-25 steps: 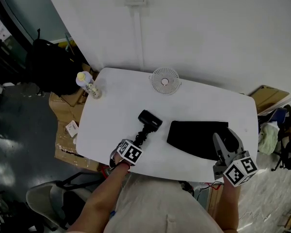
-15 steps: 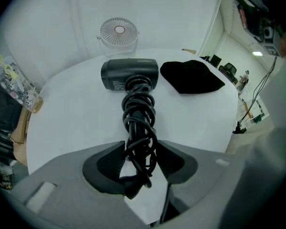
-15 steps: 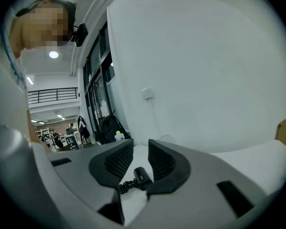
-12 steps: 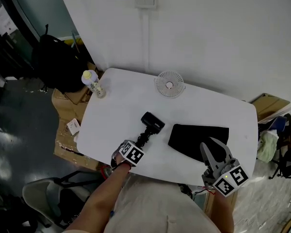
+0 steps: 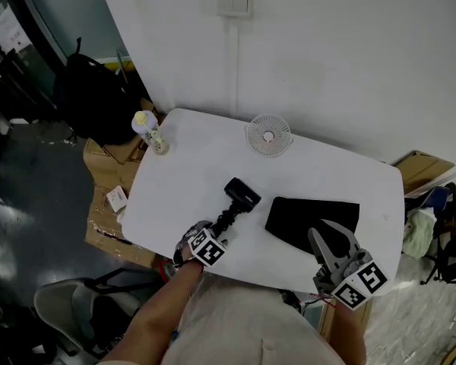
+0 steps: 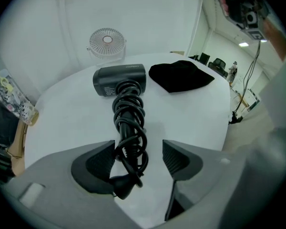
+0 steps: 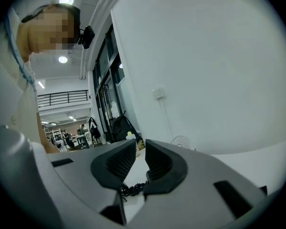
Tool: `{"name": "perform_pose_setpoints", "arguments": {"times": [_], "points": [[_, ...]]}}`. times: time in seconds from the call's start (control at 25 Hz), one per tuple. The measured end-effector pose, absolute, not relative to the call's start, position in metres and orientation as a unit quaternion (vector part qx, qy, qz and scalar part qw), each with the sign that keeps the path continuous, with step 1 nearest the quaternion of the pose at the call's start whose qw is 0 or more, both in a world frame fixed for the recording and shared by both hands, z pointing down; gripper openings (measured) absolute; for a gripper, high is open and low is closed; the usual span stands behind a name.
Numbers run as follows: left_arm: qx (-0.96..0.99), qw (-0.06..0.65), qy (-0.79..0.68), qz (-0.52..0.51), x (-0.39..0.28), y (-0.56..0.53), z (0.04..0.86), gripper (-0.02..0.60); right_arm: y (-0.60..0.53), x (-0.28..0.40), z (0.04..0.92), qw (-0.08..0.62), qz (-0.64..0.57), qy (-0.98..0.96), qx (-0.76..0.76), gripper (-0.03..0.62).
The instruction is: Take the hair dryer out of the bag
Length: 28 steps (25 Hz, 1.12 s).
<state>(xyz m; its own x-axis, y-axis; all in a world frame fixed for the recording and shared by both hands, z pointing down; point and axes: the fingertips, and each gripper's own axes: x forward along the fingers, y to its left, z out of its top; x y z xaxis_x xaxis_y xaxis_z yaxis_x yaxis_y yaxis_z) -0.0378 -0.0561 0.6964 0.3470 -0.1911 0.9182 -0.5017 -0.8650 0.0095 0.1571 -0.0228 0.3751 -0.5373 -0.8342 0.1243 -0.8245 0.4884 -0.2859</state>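
Observation:
The black hair dryer (image 5: pixel 239 194) lies on the white table (image 5: pixel 190 154), its handle wrapped in coiled cord (image 6: pixel 129 128) pointing at me. Beside it on the right lies the flat black bag (image 5: pixel 313 219). My left gripper (image 5: pixel 213 234) points steeply down at the handle's end; its jaws are opening, with the cord between them, resting against the left pad and clear of the right one (image 6: pixel 138 159). My right gripper (image 5: pixel 332 234) hovers at the bag's near edge, held about level. Its jaws are closing to a narrow gap with nothing between them (image 7: pixel 140 163).
A small white fan (image 5: pixel 268 136) stands at the table's far edge and a bottle (image 5: pixel 149 132) at its far left corner. A black backpack (image 5: pixel 87 90) and cardboard boxes (image 5: pixel 110 204) sit on the floor at the left. A chair (image 5: pixel 68 310) stands near my left side.
My right gripper has drawn back from over the bag toward the table's near edge and its jaws have narrowed. The left gripper stayed at the handle and its jaws have spread.

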Motion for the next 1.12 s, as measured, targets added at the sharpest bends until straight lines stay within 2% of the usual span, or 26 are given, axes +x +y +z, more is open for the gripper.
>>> {"name": "perform_pose_setpoints", "arguments": {"times": [0.24, 0.44, 0.76, 1.12], "points": [[0.828, 0.12, -0.215, 0.504, -0.038, -0.056, 0.688, 0.337, -0.025, 0.155, 0.377, 0.016, -0.161, 0.863, -0.479, 0.071], [0.843, 0.108, -0.233, 0.473, -0.044, -0.063, 0.668, 0.347, -0.026, 0.149, 0.38, 0.014, -0.163, 0.865, -0.475, 0.071], [0.902, 0.119, -0.269, 0.315, -0.026, -0.059, 0.583, 0.345, -0.027, 0.135, 0.39, 0.012, -0.174, 0.867, -0.467, 0.071], [0.945, 0.112, -0.232, 0.204, 0.006, -0.036, 0.506, 0.344, -0.02, 0.112, 0.393, 0.004, -0.169, 0.877, -0.45, 0.055]]}}
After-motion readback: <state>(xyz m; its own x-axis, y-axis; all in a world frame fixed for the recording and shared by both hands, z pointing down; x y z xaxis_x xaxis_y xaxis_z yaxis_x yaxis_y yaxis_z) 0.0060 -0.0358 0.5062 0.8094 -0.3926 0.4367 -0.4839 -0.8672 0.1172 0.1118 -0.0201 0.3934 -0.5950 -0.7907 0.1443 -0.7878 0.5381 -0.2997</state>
